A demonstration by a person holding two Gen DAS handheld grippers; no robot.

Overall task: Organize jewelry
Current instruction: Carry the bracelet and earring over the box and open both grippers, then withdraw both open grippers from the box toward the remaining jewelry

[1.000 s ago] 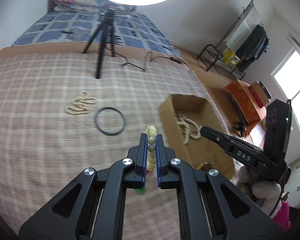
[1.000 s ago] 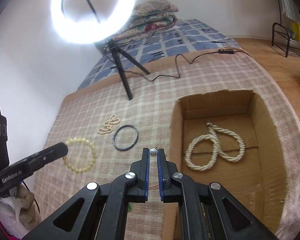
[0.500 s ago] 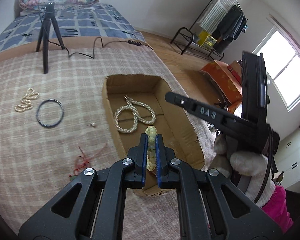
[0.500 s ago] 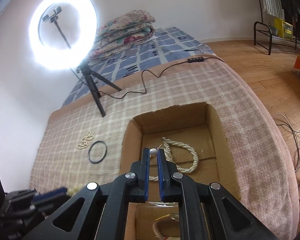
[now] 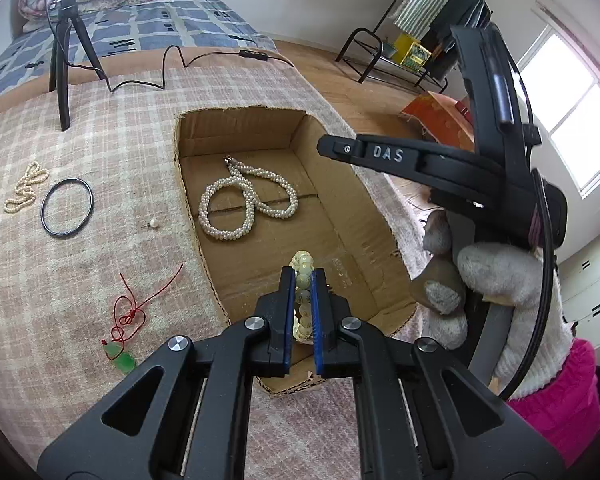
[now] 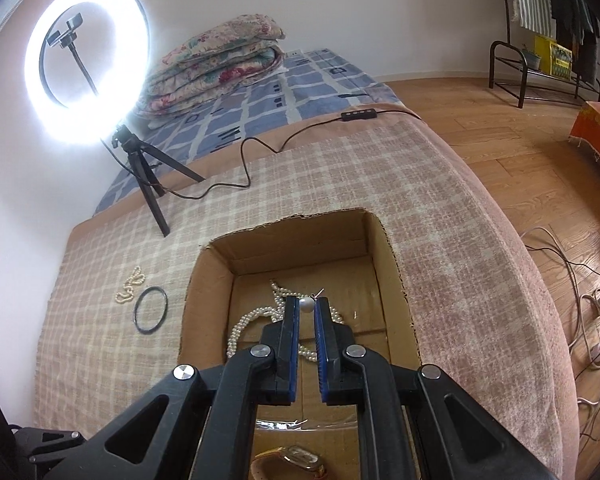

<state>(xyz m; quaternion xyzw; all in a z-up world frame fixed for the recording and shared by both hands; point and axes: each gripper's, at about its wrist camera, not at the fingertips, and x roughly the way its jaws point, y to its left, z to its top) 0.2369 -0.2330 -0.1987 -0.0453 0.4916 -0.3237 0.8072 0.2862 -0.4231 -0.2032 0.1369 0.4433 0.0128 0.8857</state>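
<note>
Left gripper (image 5: 303, 280), lower centre of its frame, is clamped on a pale green bead bracelet (image 5: 303, 270) that pokes out past the fingertips, held over the near end of the open cardboard box (image 5: 188, 184). Right gripper (image 6: 307, 306), lower centre of its own frame, pinches a single pearl earring (image 6: 306, 304) at the very tips, above the box interior. On the box floor lies a looped pearl rope necklace (image 5: 244, 204); a wristwatch (image 6: 296, 460) shows at the bottom edge of the right view. Left of the box, on the checked blanket (image 5: 100, 152): another pearl earring (image 5: 153, 223), black bangle (image 5: 67, 206), small pearl strand (image 5: 24, 192), red cord with green pendant (image 5: 128, 320). Upper left: tripod (image 5: 62, 60) and ring light (image 6: 86, 68).
</note>
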